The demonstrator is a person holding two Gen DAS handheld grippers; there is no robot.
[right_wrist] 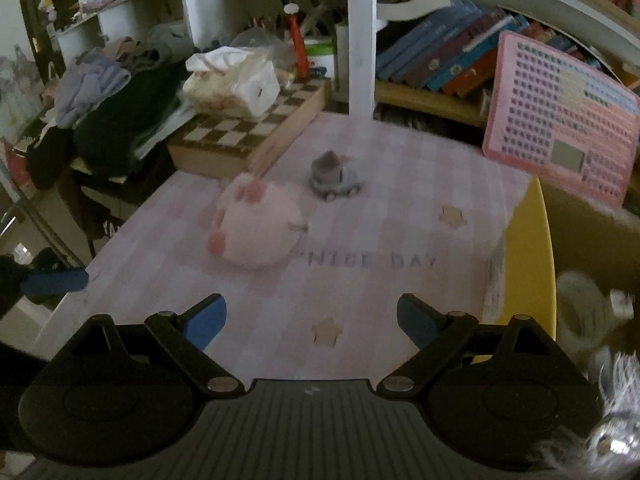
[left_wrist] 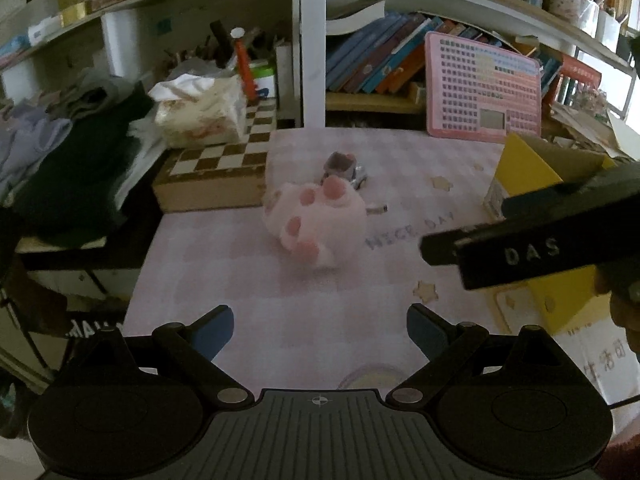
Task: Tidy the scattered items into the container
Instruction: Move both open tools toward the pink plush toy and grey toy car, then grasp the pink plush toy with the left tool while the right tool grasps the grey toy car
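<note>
On the pink mat, plush paw (left_wrist: 316,222) and toy car (left_wrist: 345,170) remain loose; both my grippers (left_wrist: 320,334) (right_wrist: 310,326) gape empty. Reach phase—next, probably straddle paw, then yellow box (left_wrist: 524,168).

Centre frame: fluffy pale-pink plush paw (left_wrist: 316,224), darker pink pads. Grey toy car (right_wrist: 334,178). Pink-checked mat (left_wrist: 240,280). Right: yellow cardboard box (left_wrist: 524,168). Upper left: brown-and-cream chessboard (right_wrist: 244,128).

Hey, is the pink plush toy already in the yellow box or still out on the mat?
Still out. The pink plush toy lies on the mat, left of the yellow box, beside the toy car.
</note>
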